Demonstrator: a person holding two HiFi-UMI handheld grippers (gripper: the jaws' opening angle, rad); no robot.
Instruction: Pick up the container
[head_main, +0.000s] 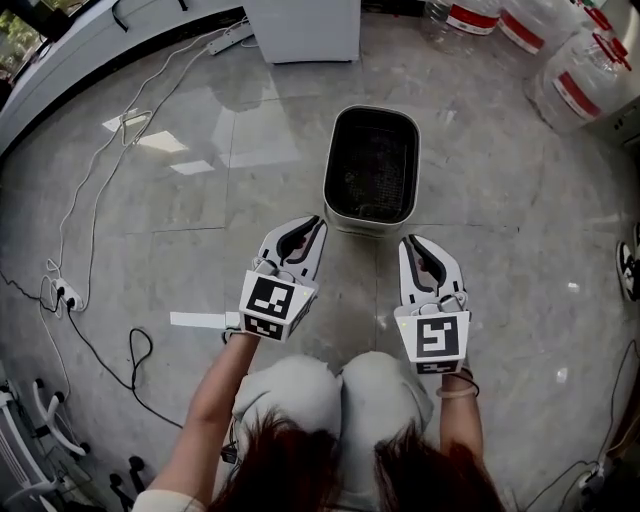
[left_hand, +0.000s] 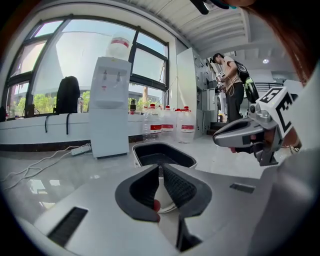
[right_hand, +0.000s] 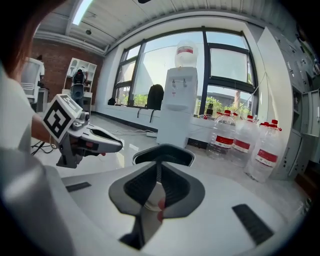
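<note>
A cream-walled container (head_main: 371, 166) with a black inside stands on the stone floor, straight ahead of both grippers. My left gripper (head_main: 318, 221) is shut, empty, its tips just short of the container's near left corner. On the other side my right gripper (head_main: 408, 241) is shut too, with nothing in it, just short of the near right corner. In the left gripper view the container (left_hand: 161, 153) lies right beyond the closed tips (left_hand: 160, 166), and the right gripper (left_hand: 220, 140) shows at the right. In the right gripper view the container (right_hand: 162, 154) sits just past the closed tips (right_hand: 159, 163).
A white water dispenser (head_main: 303, 28) stands behind the container. Several large water bottles (head_main: 560, 50) crowd the far right. Power cables (head_main: 100, 175) and a power strip (head_main: 229, 40) run over the floor at the left. A person (left_hand: 230, 85) stands far off in the left gripper view.
</note>
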